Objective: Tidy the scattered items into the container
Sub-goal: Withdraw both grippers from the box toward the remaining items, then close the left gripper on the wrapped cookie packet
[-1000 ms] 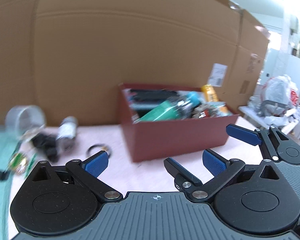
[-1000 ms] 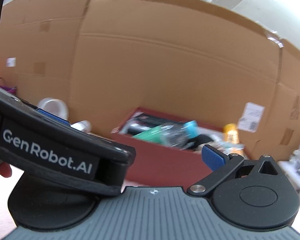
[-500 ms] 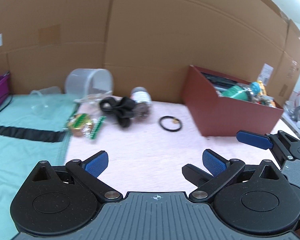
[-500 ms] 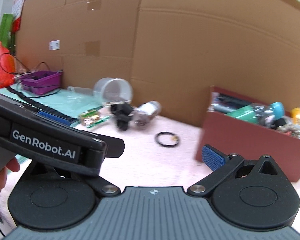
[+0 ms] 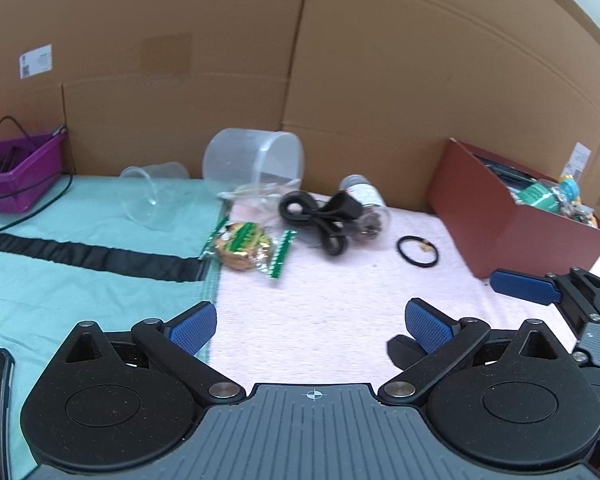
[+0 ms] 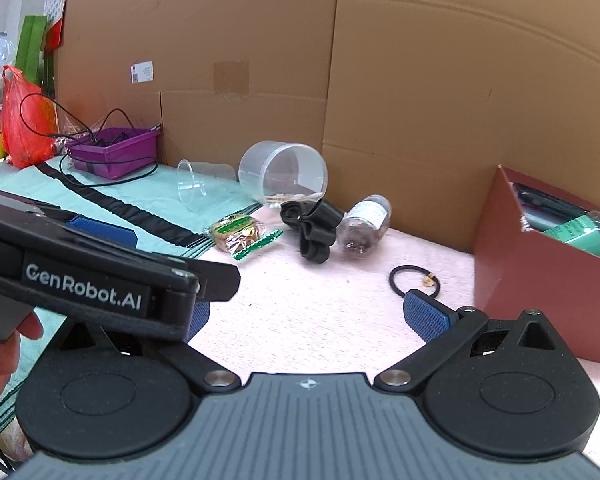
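Note:
The dark red box [image 5: 500, 216], holding several items, stands at the right against the cardboard wall. Scattered on the pink mat are a black hair tie [image 5: 418, 252], a coiled black strap [image 5: 320, 216], a small bottle [image 5: 364, 208] on its side and a green snack packet [image 5: 242, 246]. My left gripper [image 5: 310, 324] hovers open and empty, short of these items. My right gripper [image 6: 312, 318] is also open and empty, just right of the left one. The hair tie [image 6: 414, 280] lies close ahead of its right finger, with the box [image 6: 540, 280] to its right.
A clear tub [image 5: 256, 160] and a clear cup [image 5: 152, 192] lie tipped over by the wall. A purple bin [image 5: 16, 172] with cables sits on the teal cloth [image 5: 80, 280] at the left. A hand [image 6: 0, 344] holds the left gripper. A red bag [image 6: 24, 120] stands far left.
Both views have swung left, from the red box to the scattered items. The box has shifted to the right edge. Both grippers stay open and empty.

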{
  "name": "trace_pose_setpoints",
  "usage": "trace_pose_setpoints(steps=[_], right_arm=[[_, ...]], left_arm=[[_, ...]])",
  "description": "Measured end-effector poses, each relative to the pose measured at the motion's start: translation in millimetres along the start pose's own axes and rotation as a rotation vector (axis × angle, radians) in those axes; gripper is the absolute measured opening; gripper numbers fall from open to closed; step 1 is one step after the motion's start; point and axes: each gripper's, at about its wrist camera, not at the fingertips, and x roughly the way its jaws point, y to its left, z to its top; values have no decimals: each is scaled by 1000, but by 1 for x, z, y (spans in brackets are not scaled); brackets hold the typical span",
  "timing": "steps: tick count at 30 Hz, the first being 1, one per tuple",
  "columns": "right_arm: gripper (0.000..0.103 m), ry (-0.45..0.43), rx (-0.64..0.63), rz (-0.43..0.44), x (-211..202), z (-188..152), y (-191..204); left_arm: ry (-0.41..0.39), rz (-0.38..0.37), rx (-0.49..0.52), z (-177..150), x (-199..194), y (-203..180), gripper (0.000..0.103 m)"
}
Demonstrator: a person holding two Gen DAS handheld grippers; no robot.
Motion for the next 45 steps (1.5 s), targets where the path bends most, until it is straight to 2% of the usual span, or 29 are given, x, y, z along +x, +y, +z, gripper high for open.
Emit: trace_pose_setpoints(steps=[7,18,24,35,41,45], right_arm=[[103,29,36,-13,20,0,-6],[103,28,74,16,50,8,-15],[101,31,63,83,66,14,-7],[87,68,43,146,93,21,5],[79,85,42,196,113,27,13],[77,92,21,209,125,29,19]], left_arm=[[29,7,-49,3,17,19,103],[46,2,-52,21,44,30,94],[66,10,-63,29,60,43,91],[76,30,-19,46,88,59,88],[89,6,-2,50,103,68,88],[98,-29,10,53,113,72,88]])
